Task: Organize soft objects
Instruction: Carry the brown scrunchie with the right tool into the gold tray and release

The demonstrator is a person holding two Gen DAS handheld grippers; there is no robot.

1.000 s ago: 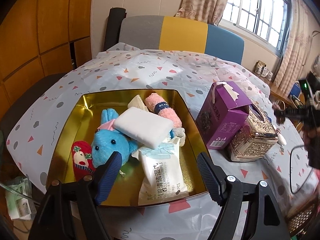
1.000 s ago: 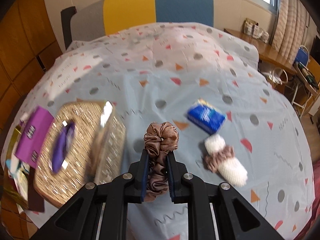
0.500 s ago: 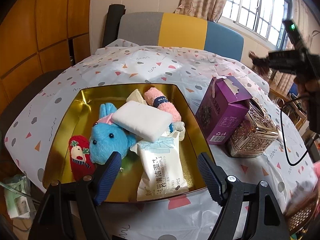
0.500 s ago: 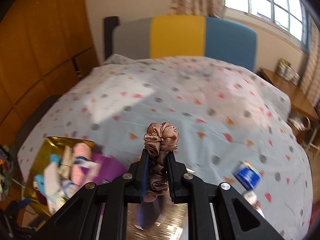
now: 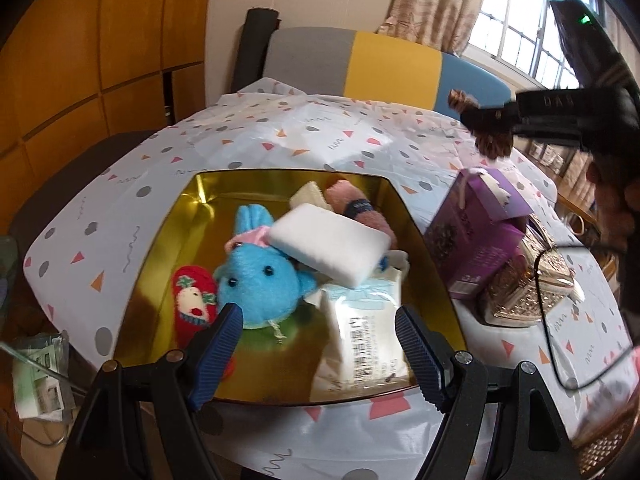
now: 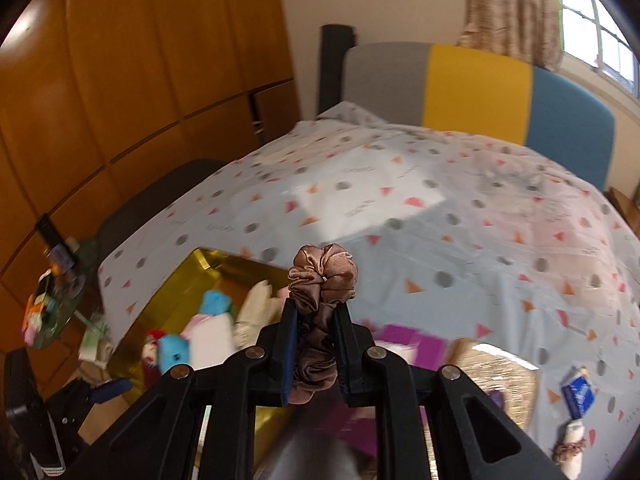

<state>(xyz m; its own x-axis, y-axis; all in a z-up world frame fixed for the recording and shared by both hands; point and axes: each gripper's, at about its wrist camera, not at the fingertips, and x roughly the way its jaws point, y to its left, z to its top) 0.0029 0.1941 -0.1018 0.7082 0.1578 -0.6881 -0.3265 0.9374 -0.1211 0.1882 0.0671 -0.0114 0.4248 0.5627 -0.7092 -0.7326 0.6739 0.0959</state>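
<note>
A tray (image 5: 168,240) sits on the tabletop (image 5: 320,128) near its front edge. In the tray, a plush toy (image 5: 260,280) lies left of a wipes pack (image 5: 360,332), a sponge (image 5: 328,244) rests on both, and a rolled towel (image 5: 360,212) lies behind. Right of the tray stands a carton (image 5: 476,240), with a basket (image 5: 524,296) just beside it

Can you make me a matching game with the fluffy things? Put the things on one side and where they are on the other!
Things:
1. brown scrunchie
2. blue plush toy
3. purple box
4. white rolled towel

Places:
A. in the gold tray
B. beside the tray
C. on the tablecloth, outside the tray
D. in the right gripper

Pairs: 1-D, 2-A, 3-B, 4-C
</note>
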